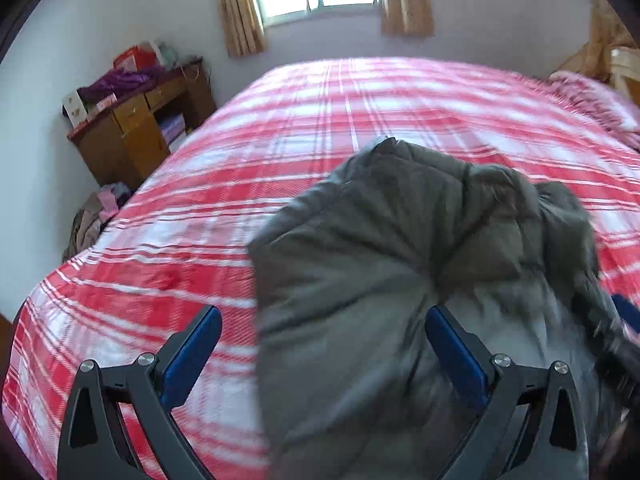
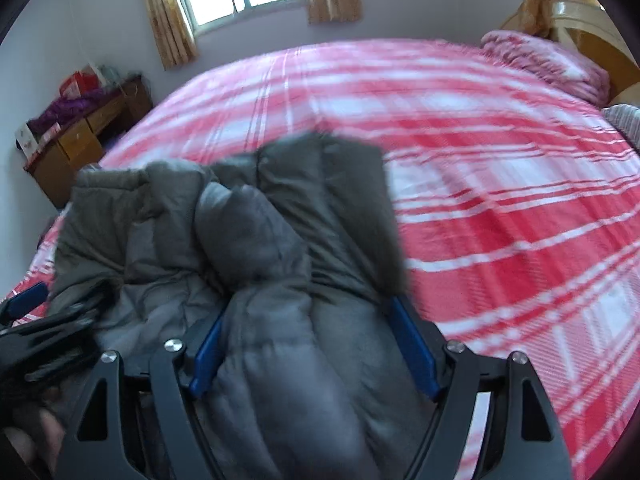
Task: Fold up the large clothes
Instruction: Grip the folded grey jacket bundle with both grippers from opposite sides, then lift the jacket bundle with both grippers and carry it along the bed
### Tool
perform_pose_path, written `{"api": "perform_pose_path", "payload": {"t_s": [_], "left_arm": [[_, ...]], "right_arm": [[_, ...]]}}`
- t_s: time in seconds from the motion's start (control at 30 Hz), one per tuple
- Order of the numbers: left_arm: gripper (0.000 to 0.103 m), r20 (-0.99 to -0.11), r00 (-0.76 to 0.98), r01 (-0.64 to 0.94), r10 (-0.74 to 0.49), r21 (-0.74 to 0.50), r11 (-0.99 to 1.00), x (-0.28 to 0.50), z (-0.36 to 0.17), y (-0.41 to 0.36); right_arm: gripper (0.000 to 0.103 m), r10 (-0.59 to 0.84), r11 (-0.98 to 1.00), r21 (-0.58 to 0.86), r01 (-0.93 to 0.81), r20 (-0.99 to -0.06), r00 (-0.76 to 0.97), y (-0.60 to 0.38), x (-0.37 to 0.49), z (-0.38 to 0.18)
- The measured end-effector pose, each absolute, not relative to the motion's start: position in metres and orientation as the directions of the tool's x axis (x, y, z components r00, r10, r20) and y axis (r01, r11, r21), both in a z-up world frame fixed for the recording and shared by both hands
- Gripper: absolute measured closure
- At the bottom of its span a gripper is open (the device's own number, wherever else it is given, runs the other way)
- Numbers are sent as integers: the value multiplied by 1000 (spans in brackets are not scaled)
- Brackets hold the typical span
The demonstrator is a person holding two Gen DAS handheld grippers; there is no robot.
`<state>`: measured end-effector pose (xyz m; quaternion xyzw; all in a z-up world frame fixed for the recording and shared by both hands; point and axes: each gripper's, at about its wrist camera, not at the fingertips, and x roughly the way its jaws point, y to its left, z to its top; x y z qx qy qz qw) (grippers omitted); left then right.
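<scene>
The grey padded jacket (image 1: pixel 404 264) is lying bunched on the plaid bed (image 1: pixel 208 200), filling both spread-open claws, left gripper (image 1: pixel 323 354) and right gripper (image 2: pixel 310 346), neither pinching it.

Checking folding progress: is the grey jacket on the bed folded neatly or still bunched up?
Bunched up. The grey jacket lies in rumpled, puffy heaps on the bed, with no flat, squared fold showing.
</scene>
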<state>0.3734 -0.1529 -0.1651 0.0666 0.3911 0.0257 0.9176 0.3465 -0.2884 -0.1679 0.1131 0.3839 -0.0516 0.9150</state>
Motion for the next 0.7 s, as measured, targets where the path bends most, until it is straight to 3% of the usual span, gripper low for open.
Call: {"api": "perform_pose_path", "payload": {"t_s": [0.1, 0.27, 0.43, 0.5, 0.53, 0.7], "left_arm": [[1, -735, 674, 15, 73, 113, 994, 351, -177, -132], [1, -755, 656, 13, 5, 18, 1000, 340, -193, -118], [1, -749, 662, 46, 23, 71, 996, 344, -200, -134], [1, -737, 675, 53, 32, 92, 994, 343, -201, -138], [1, -736, 676, 55, 30, 91, 994, 345, -201, -138], [1, -742, 670, 39, 11, 50, 998, 352, -205, -136]], "right_arm": [[21, -32, 968, 161, 190, -675, 738, -295, 319, -158], [21, 28, 956, 228, 183, -695, 718, -300, 301, -176], [21, 123, 930, 327, 169, -708, 695, -304, 305, -189], [24, 134, 929, 335, 157, -698, 703, -304, 304, -189], [30, 153, 928, 347, 136, -688, 710, -303, 302, -188], [31, 185, 926, 364, 103, -674, 715, -300, 302, -192]]}}
